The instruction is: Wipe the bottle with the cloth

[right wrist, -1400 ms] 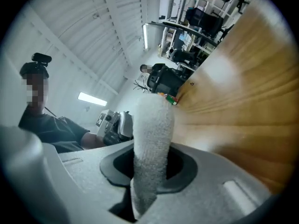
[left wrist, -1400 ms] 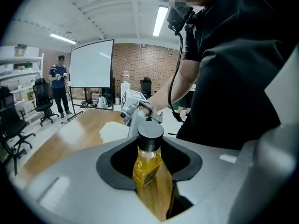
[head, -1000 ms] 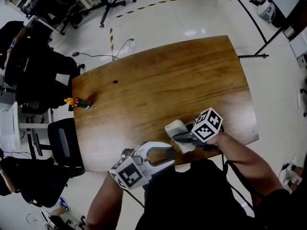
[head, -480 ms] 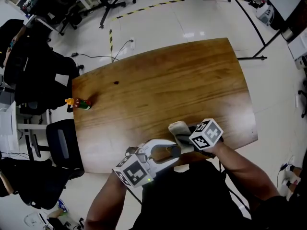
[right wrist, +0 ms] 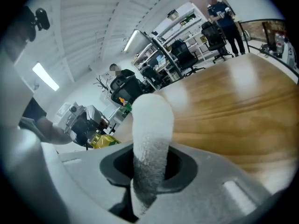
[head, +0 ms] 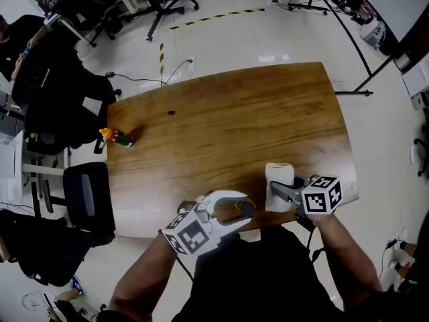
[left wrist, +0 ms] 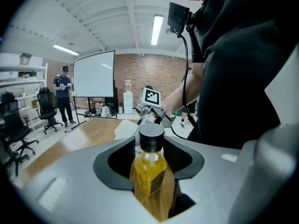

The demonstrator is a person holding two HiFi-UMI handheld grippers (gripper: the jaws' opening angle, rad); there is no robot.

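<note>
Head view shows both tongs at the near edge of the wooden desk [head: 234, 126]. Left tongs [head: 241, 205] hold the bottle [left wrist: 149, 171] of yellow liquid, its black cap pointing away. Their jaws have just been opening a little, yet the bottle's body fills the gap between them. Right tongs [head: 275, 192], off to the right and apart from the bottle, are clamped narrow on a white rolled cloth [head: 279, 178]. A small orange-and-green item [head: 118, 137] lies far left.
</note>
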